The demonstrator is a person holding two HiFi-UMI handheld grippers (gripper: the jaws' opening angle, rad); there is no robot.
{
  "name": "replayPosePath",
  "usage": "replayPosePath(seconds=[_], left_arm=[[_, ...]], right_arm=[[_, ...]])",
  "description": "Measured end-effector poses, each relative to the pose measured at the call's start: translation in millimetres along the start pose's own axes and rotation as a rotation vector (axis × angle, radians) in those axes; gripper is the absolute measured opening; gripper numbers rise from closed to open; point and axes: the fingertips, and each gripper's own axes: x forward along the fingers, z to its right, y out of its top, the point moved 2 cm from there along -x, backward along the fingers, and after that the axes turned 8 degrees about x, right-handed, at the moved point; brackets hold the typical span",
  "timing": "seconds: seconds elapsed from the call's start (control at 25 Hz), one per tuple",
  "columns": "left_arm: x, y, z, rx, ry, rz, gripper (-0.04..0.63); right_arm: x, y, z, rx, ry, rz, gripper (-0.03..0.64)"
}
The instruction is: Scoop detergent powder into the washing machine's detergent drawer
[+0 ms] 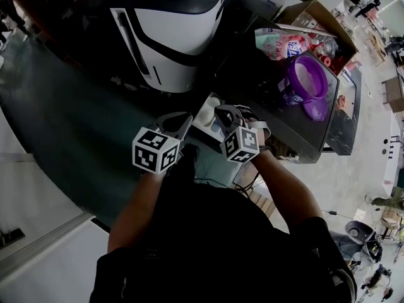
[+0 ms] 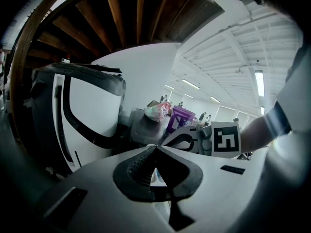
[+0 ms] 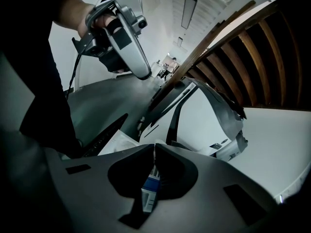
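white drawer point(image 1: 206, 110) largely hidden, blue-white item point(image 3: 151, 189) perhaps a label

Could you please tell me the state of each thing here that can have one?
Left gripper, shut, jaw tips together.
Right gripper, shut, jaw tips together.
Purple tub, open, lid off.
Purple lid, lying beside the tub.
Cardboard box, flaps open.
Detergent drawer, apparently pulled out.

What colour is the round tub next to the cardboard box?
The tub is purple, and so is its lid lying beside it. The head view shows it best.
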Motion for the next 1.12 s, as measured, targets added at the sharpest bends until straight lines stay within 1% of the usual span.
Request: replayPosePath(seconds=[0.52,0.92,1.12], left_arm=[[-2,-3,4,-0.003,-0.003,0.002,0.008],[2,0,10,0.006,-0.016,0.0,0.008],[4,4,15,0.015,-0.024,0.002,0.008]], right_arm=[[-8,5,9,-0.023,-0.067,0.009,0.02],[-18,10,12,-0.037,-0.087,0.024,0.02],[-22,8,8,-0.005,-0.062,0.031,0.02]])
